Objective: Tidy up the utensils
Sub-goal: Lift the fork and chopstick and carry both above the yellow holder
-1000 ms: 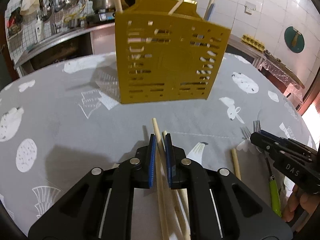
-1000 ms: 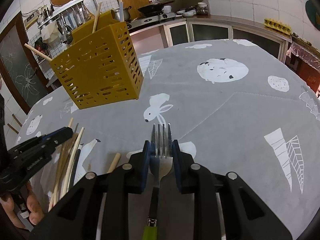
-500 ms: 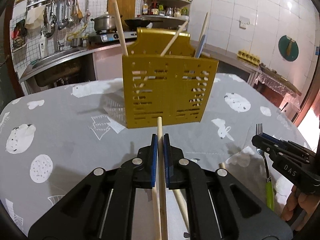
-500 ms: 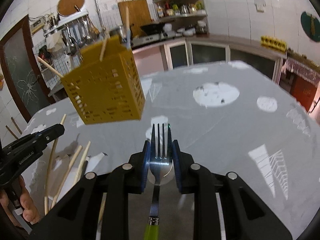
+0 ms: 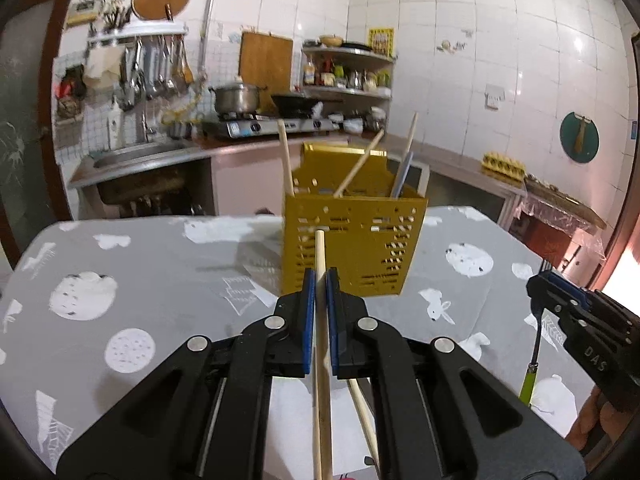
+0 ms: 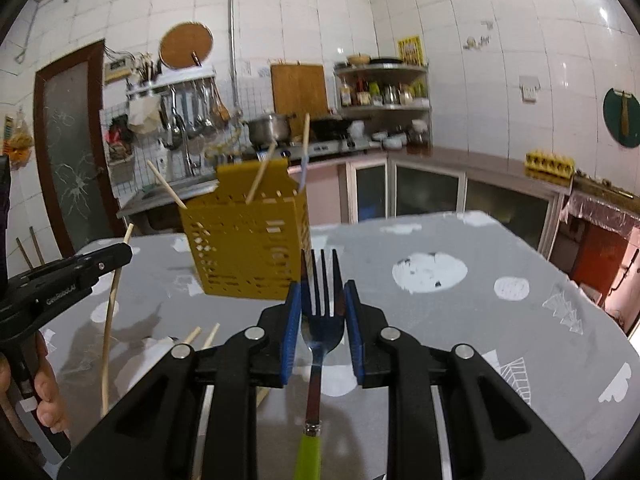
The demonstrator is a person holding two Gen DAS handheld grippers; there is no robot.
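Both grippers have risen off the grey table (image 5: 168,264), each carrying its utensil. Left gripper (image 5: 320,288) is clamped nearly shut on a wooden chopstick (image 5: 320,252) poking past its fingertips. Right gripper (image 6: 322,300), partly open, pinches a green-handled fork (image 6: 320,292). Ahead of both stands the yellow slotted holder (image 5: 356,244), already holding chopsticks.

Wooden chopstick (image 5: 320,264) and green-handled fork (image 6: 322,304) held aloft; perforated yellow caddy (image 5: 352,240) upright
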